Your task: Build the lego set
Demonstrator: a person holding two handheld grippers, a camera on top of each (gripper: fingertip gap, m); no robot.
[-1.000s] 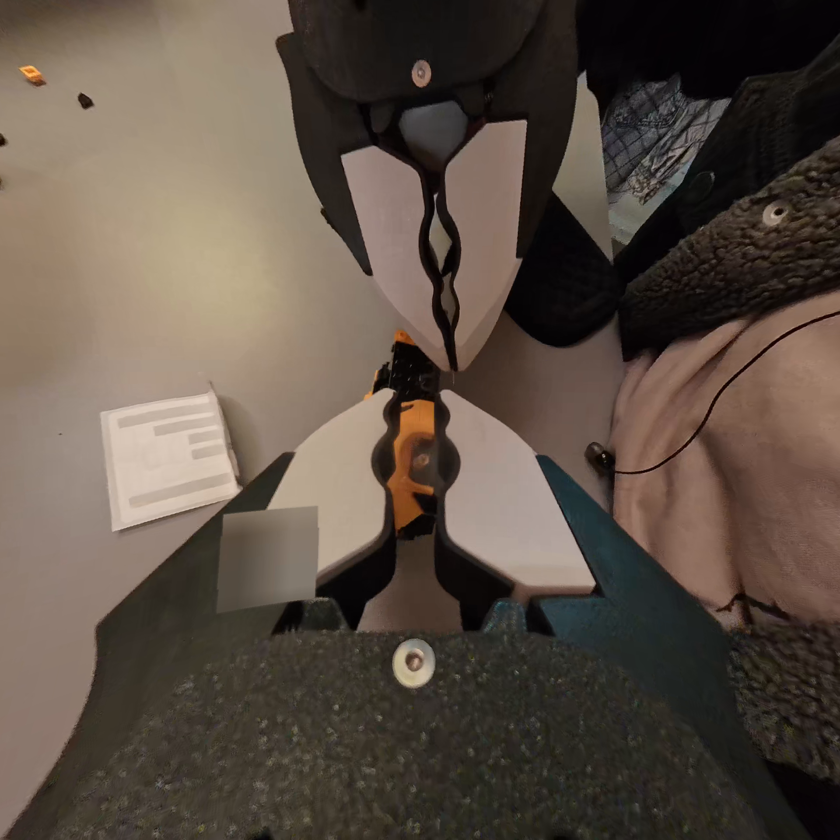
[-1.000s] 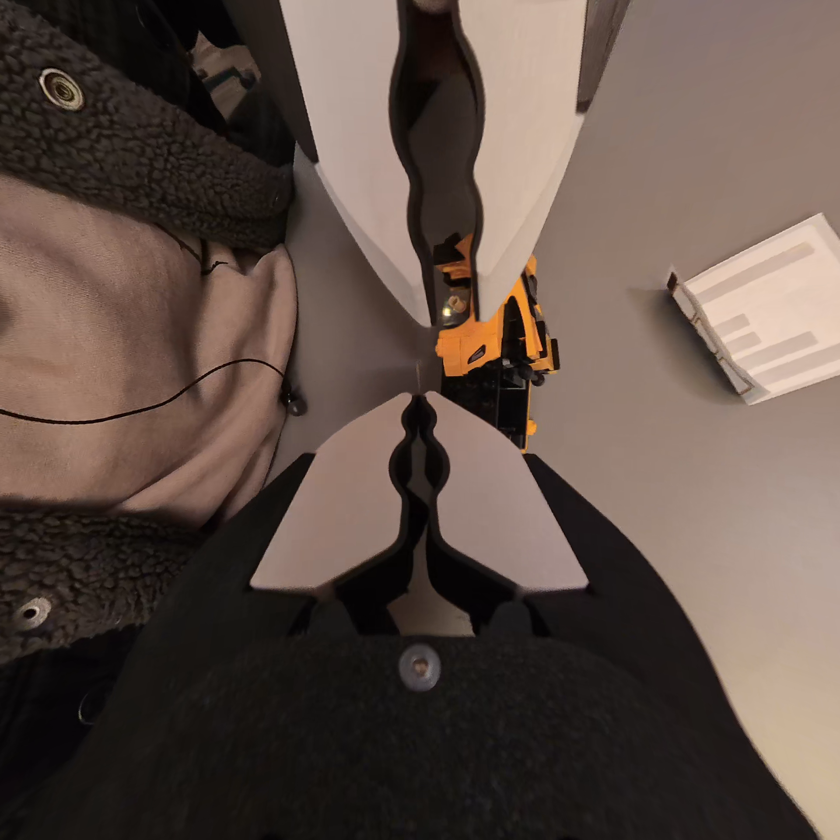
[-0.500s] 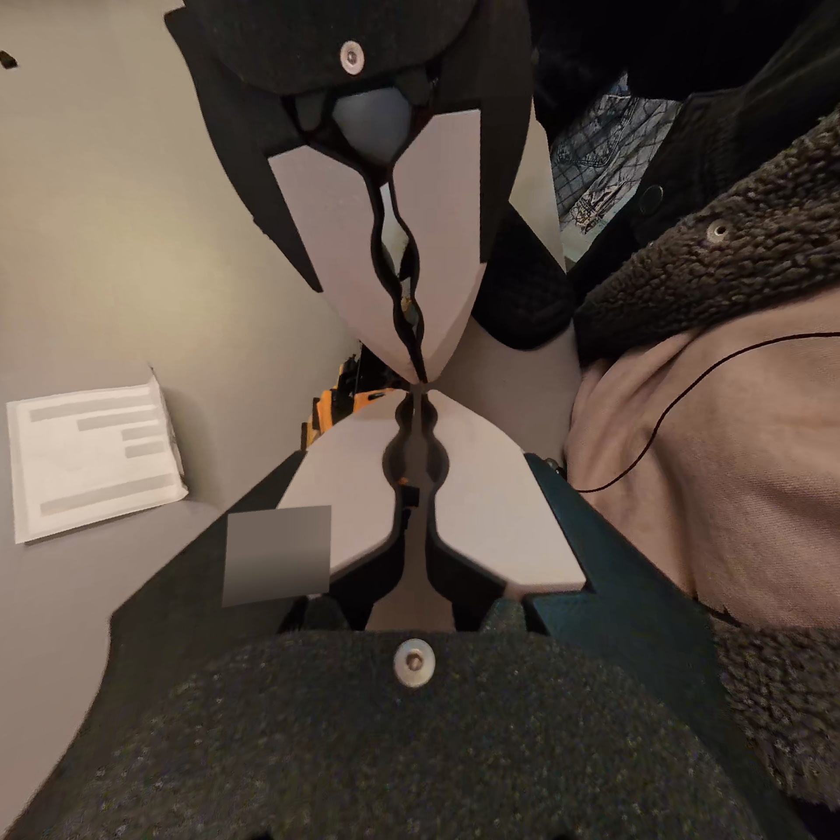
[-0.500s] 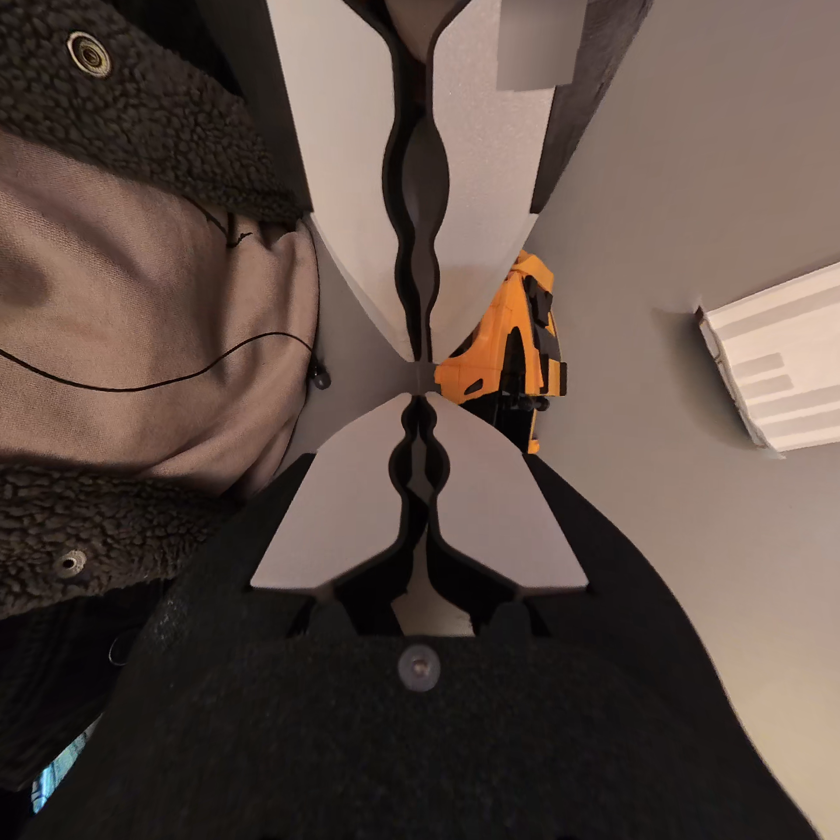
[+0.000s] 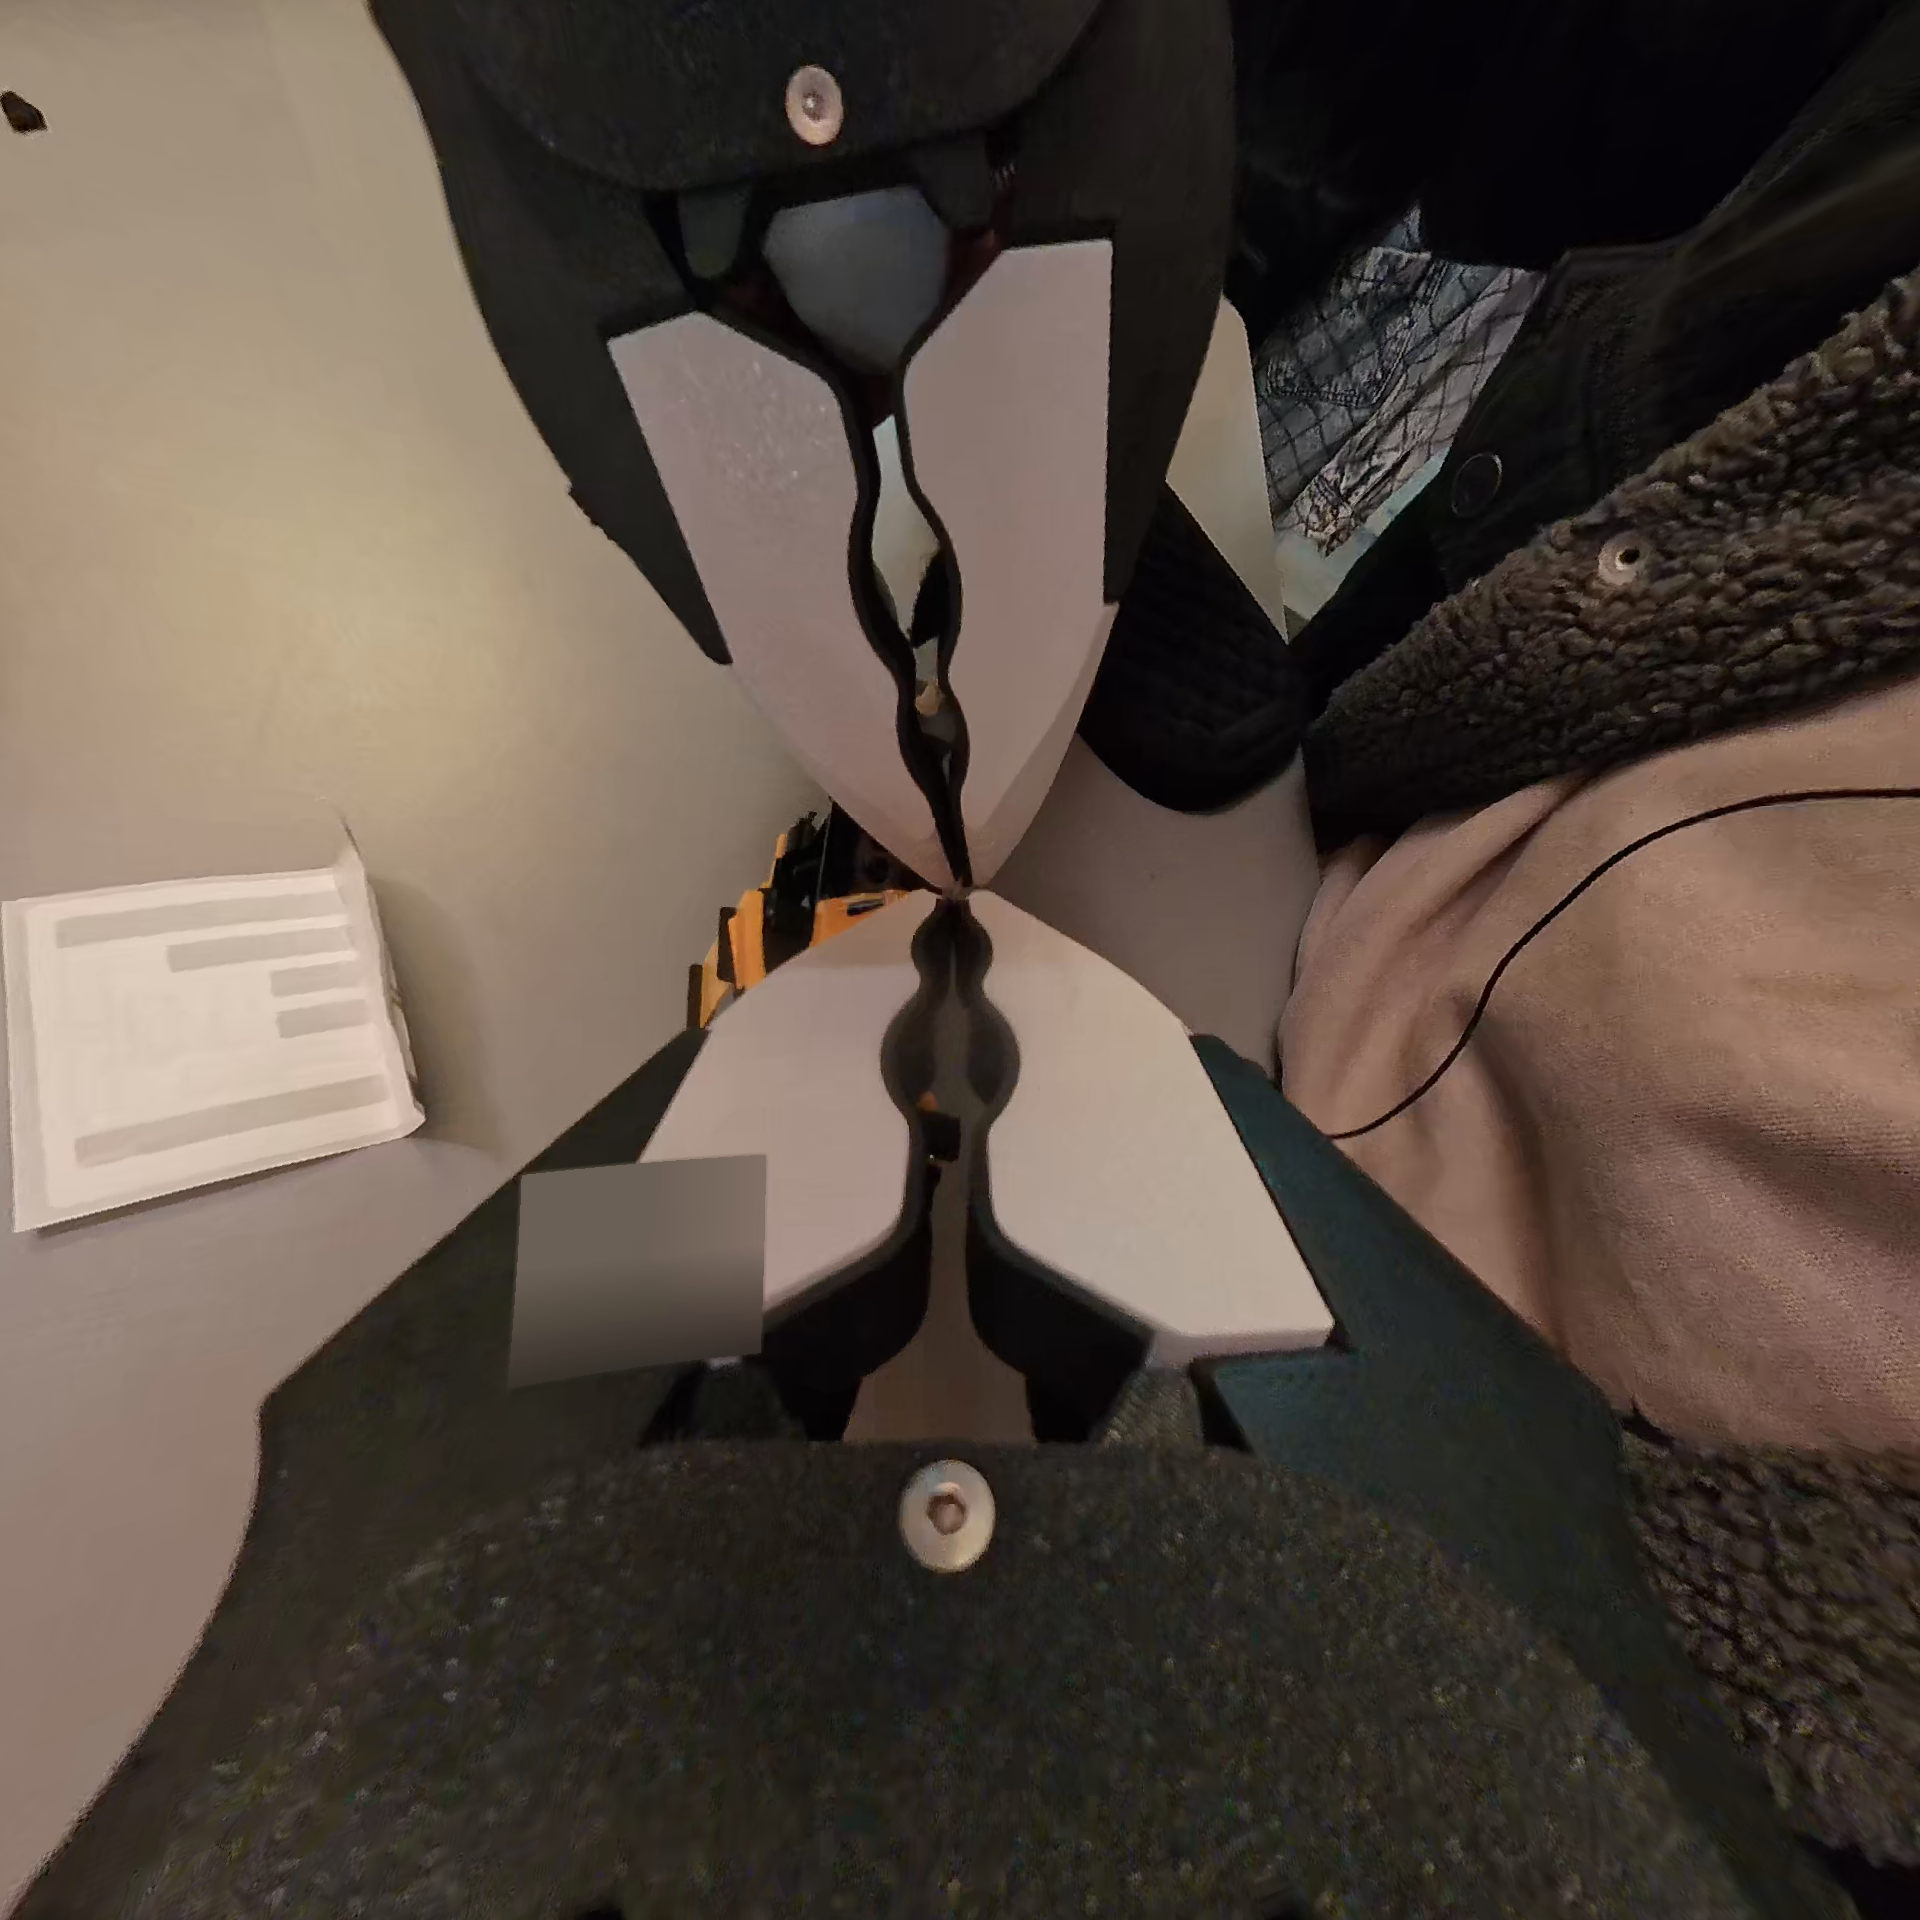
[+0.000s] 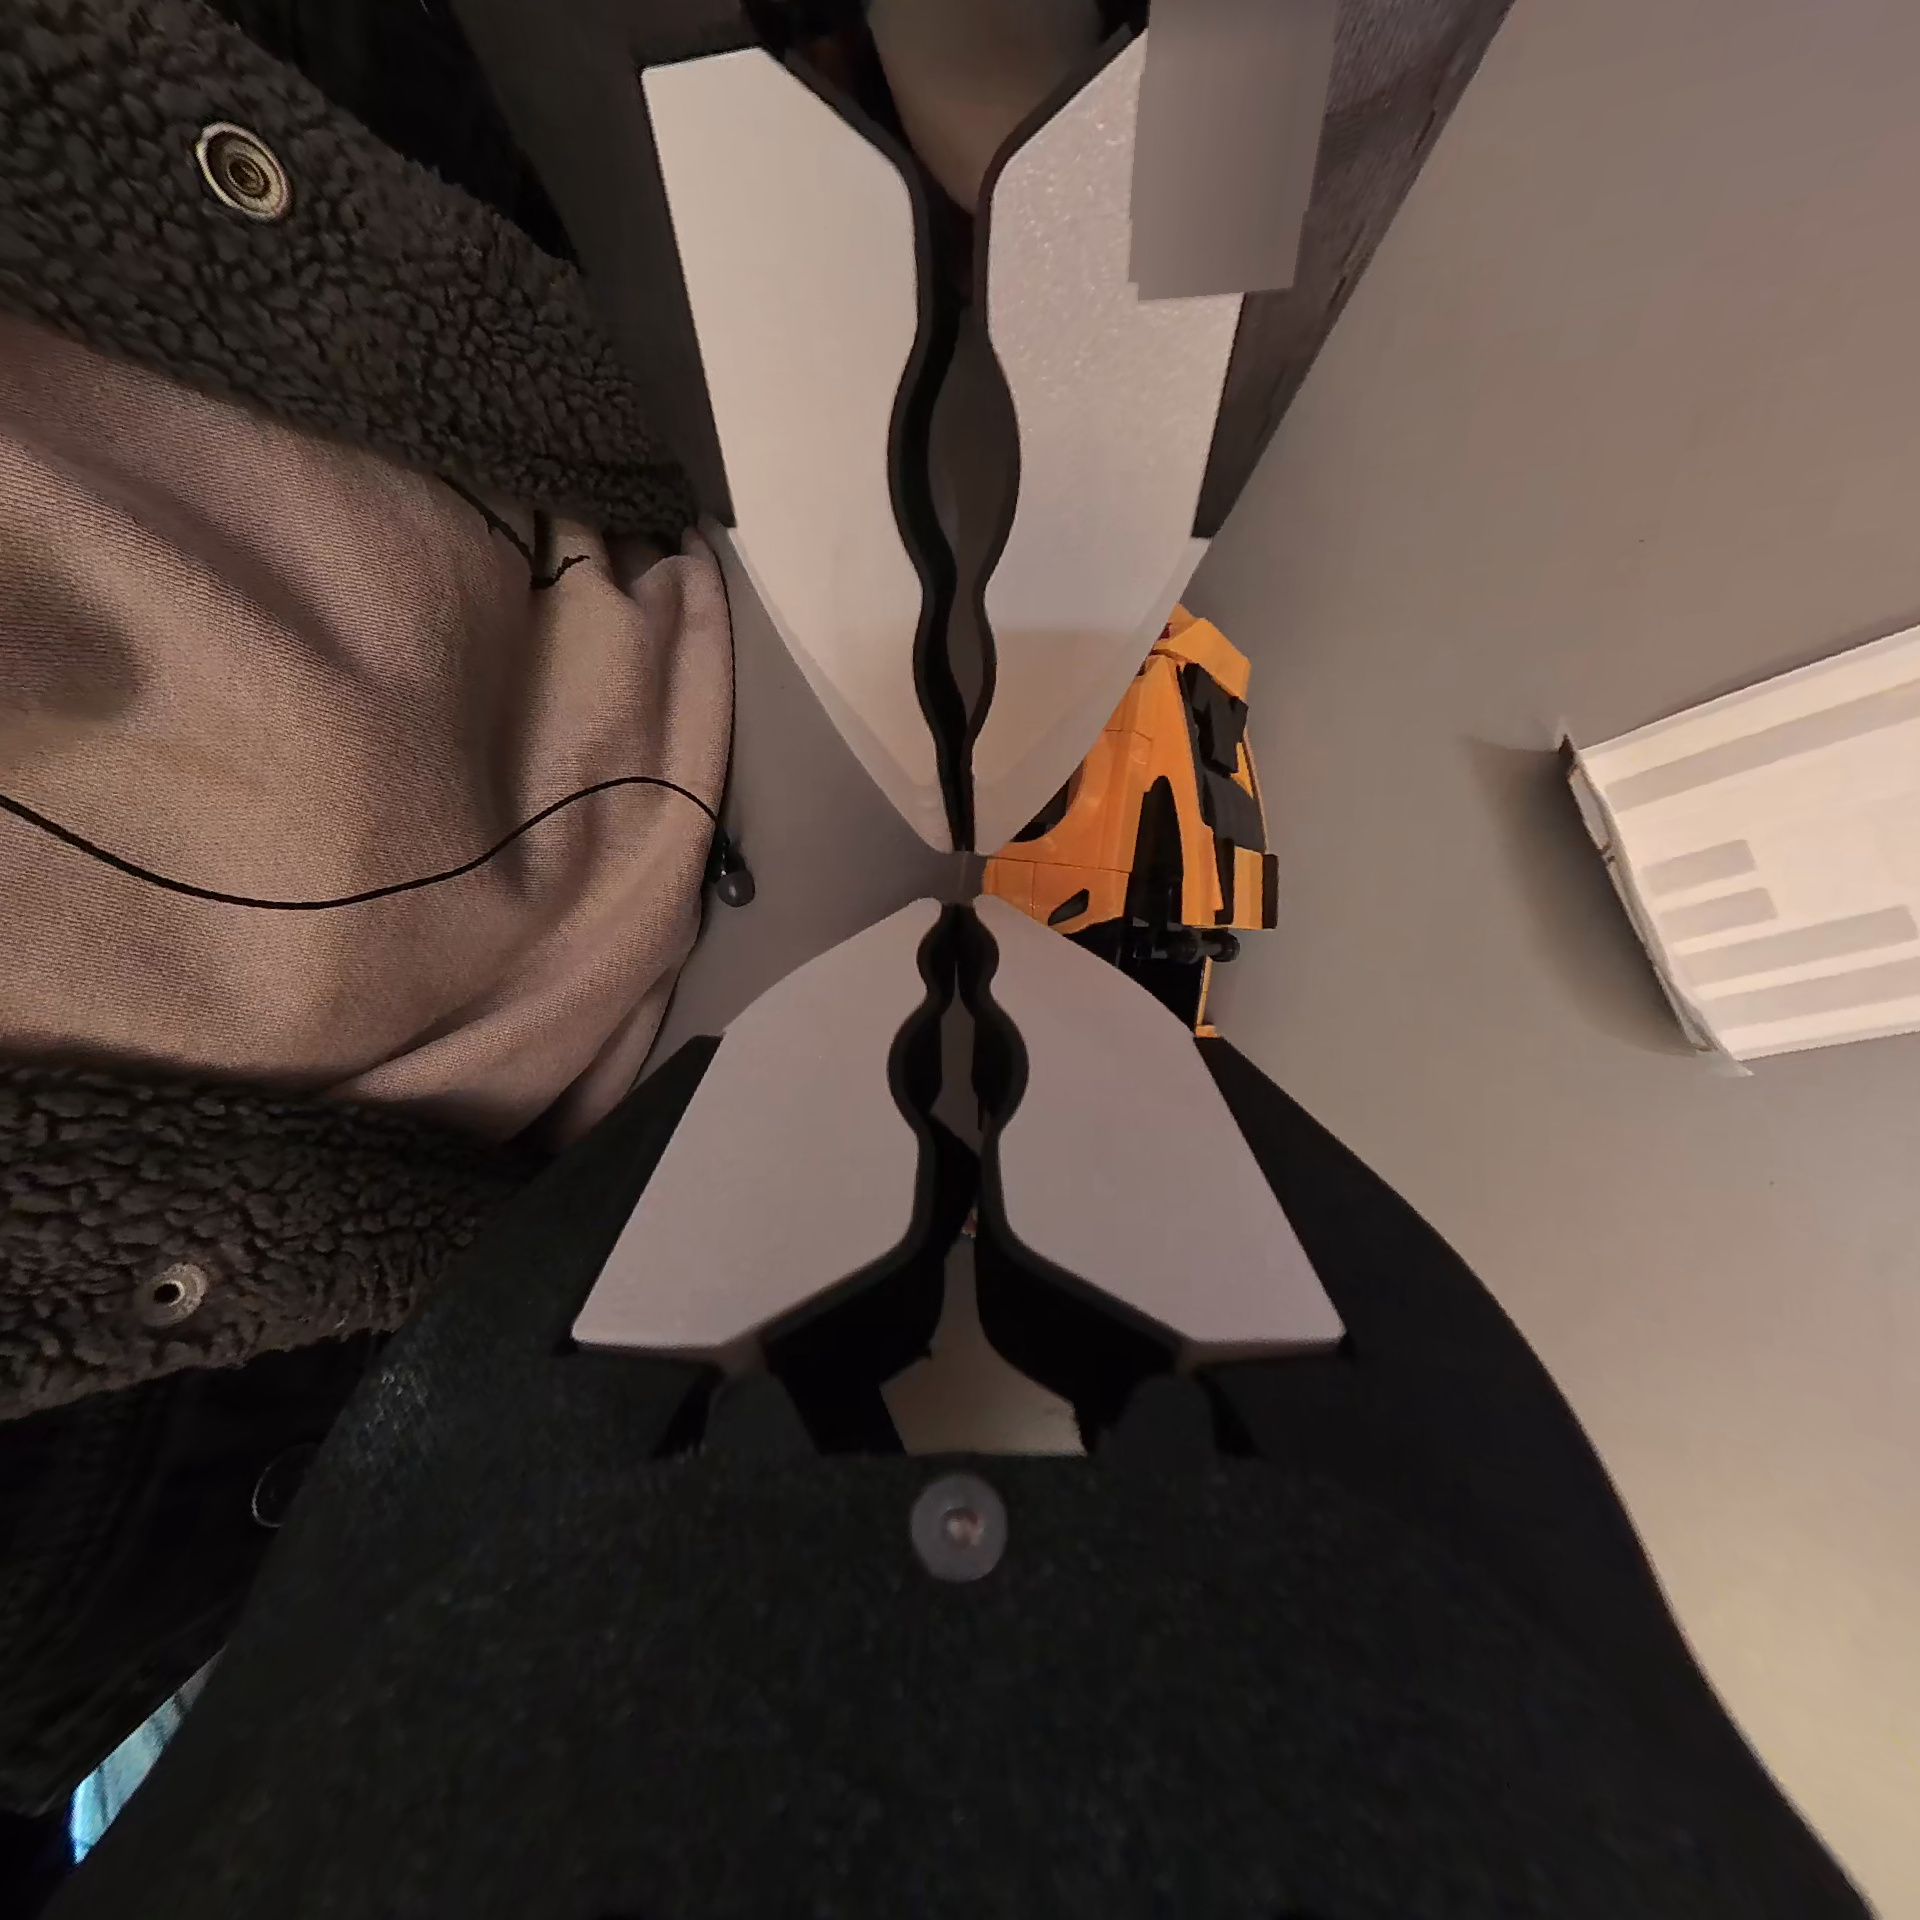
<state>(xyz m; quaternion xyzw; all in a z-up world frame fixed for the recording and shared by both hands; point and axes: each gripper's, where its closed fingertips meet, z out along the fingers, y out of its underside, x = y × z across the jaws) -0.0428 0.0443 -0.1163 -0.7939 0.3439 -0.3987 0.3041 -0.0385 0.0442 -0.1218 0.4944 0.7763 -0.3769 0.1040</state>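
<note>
Grey jaws of both grippers (image 5: 951, 902) (image 6: 961, 902) closed, tip-to-tip.

No writing can be read in either view. The one thing that bears print is a white paper booklet (image 5: 203, 1044) lying flat on the grey table (image 5: 260, 416), at the left in the left wrist view and at the far right in the right wrist view (image 6: 1766, 862). Its lines show only as plain grey bars. No brand, number or sign shows on anything else.
</note>
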